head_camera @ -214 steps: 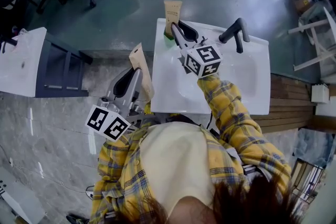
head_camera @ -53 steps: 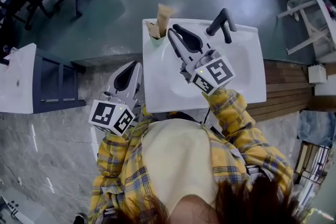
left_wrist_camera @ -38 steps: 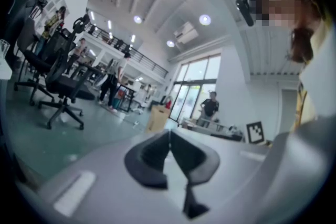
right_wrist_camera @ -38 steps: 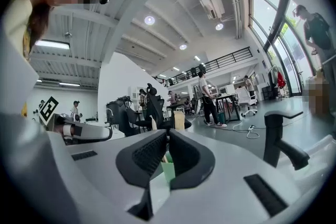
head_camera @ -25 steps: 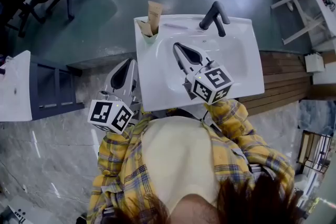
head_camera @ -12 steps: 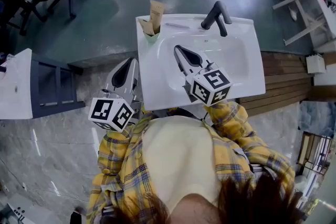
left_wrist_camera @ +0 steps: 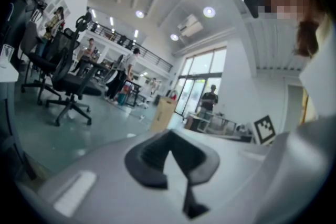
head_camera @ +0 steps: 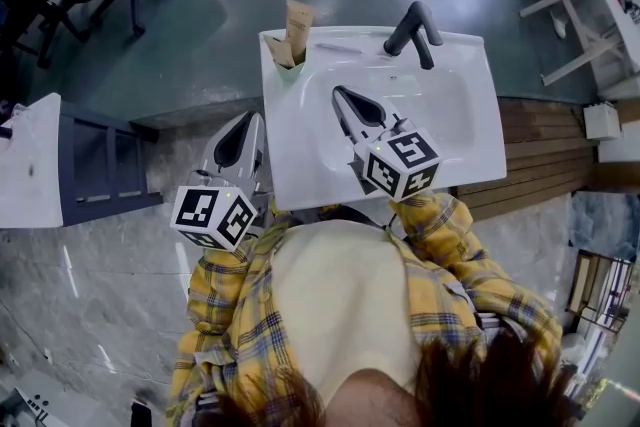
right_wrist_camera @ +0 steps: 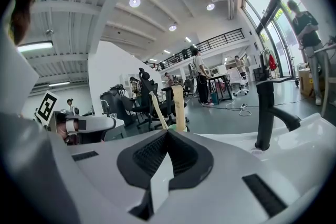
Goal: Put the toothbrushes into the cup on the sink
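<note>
Overhead, head view: cup (head_camera: 287,67) at back-left corner of sink (head_camera: 460,150), two boxed toothbrushes (head_camera: 294,25) standing in it; right gripper (head_camera: 338,95) over the basin, left gripper (head_camera: 256,119) beside the sink's left edge. Left gripper view: jaws together, empty. Right gripper view: jaws together, empty. Hazard: a stray sweep could topple the top-heavy cup off its corner.

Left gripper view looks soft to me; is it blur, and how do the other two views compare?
Left gripper view: blurred throughout, the left gripper included, with dark fisheye corners. Right gripper view: sharper, faucet and toothbrushes crisp, same vignette. Head view: sharp, sink edges slightly bowed by the lens.
</note>
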`<action>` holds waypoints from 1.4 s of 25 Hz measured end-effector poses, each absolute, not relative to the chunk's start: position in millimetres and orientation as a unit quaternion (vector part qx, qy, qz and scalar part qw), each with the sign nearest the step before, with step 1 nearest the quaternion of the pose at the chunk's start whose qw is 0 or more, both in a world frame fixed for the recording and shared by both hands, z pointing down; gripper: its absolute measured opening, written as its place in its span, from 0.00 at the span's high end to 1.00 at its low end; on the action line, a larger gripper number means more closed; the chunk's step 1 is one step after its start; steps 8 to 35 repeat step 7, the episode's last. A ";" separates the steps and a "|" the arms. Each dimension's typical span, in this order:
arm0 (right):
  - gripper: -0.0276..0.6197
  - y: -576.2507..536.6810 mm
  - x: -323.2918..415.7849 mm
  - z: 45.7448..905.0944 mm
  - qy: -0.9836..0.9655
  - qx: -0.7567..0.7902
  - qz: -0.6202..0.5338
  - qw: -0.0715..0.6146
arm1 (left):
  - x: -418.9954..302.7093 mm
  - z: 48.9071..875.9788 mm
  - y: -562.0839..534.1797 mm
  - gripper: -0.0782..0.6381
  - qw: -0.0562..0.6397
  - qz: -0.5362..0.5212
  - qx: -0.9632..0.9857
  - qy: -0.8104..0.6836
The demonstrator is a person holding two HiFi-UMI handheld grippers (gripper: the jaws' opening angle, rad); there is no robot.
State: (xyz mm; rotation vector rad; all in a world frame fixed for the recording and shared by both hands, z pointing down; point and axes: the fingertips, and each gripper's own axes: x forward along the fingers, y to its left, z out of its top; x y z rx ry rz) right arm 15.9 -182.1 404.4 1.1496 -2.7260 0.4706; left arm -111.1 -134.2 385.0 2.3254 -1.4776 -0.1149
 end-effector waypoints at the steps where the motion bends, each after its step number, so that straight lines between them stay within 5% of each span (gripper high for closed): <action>1: 0.94 -181.8 15.8 404.3 -0.908 0.383 0.157 0.074 | -111.1 385.3 -134.3 0.88 0.191 -0.039 0.828 -0.526; 35: 0.94 -181.5 12.7 403.3 -0.909 0.379 0.153 0.078 | -111.1 385.2 -135.6 0.88 0.191 -0.034 0.828 -0.527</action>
